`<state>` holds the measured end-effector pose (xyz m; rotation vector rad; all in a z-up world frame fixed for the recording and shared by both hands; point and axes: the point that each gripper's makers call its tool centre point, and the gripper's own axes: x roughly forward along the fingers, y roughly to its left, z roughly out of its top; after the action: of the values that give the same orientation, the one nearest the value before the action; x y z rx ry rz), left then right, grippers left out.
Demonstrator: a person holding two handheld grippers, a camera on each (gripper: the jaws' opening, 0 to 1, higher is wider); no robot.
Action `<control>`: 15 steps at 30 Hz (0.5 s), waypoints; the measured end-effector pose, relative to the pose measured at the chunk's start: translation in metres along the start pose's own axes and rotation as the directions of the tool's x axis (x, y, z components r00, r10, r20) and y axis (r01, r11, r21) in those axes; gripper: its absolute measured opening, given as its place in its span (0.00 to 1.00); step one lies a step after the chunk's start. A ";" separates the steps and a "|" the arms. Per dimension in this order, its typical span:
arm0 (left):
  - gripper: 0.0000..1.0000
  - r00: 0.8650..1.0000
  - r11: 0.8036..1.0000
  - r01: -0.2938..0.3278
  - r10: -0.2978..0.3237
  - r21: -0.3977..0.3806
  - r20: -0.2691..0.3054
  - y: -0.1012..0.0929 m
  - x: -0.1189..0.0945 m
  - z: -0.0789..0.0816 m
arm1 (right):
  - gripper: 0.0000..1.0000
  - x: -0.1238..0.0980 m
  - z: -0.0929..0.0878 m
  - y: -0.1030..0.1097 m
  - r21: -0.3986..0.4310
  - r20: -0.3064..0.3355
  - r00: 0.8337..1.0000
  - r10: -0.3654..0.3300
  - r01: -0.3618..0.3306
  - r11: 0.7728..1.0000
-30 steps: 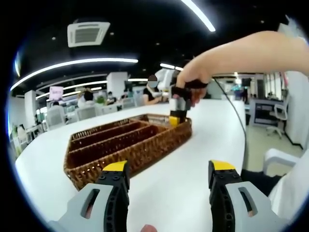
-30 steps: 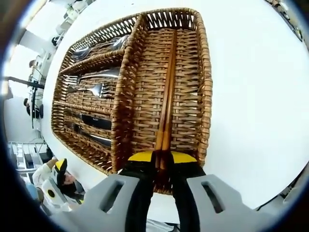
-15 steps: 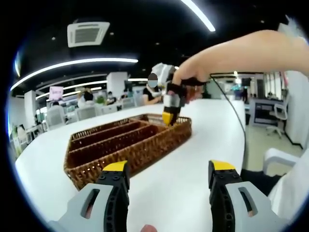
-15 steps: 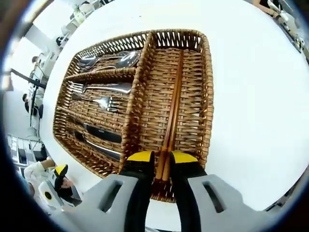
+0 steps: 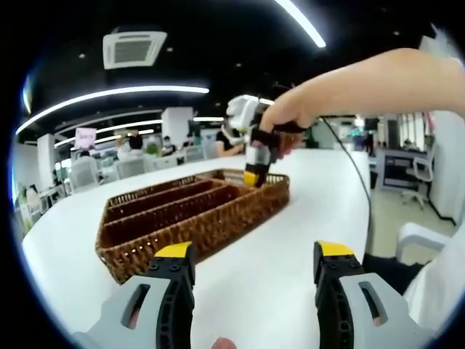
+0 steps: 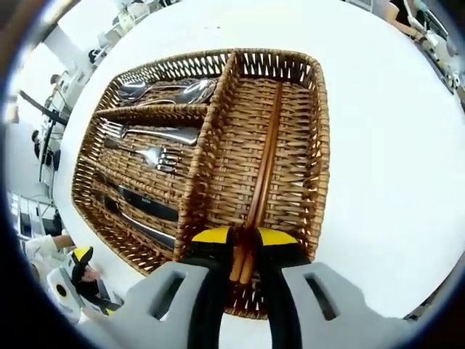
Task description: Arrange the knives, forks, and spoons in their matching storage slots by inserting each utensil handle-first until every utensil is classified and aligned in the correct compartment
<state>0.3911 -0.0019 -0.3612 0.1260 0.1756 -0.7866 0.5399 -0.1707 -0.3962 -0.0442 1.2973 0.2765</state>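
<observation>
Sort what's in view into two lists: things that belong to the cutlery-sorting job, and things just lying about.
Part of the job:
- brown woven wicker tray
- silver spoons
- silver forks
- dark-handled knives
- brown wooden chopsticks, gripped by the right gripper
- left gripper, open

Just lying about:
- white table
- white office chairs

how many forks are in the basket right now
2, both in the middle narrow slot of the basket: one fork beside the spoon slot, the other fork just below it. More may be hidden underneath.
</observation>
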 end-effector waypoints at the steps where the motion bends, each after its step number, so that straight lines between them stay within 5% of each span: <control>1: 0.66 1.000 1.000 0.000 0.000 -0.001 -0.001 0.000 0.000 -0.001 | 0.12 0.000 0.000 -0.001 -0.004 0.000 1.000 -0.005 0.005 1.000; 15: 0.66 1.000 1.000 -0.001 0.001 -0.004 -0.005 0.001 -0.001 -0.003 | 0.13 0.009 0.004 -0.007 -0.029 0.011 1.000 -0.029 0.029 0.999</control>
<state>0.3907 -0.0004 -0.3641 0.1246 0.1812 -0.7849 0.5470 -0.1755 -0.4043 -0.0865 1.2816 0.2703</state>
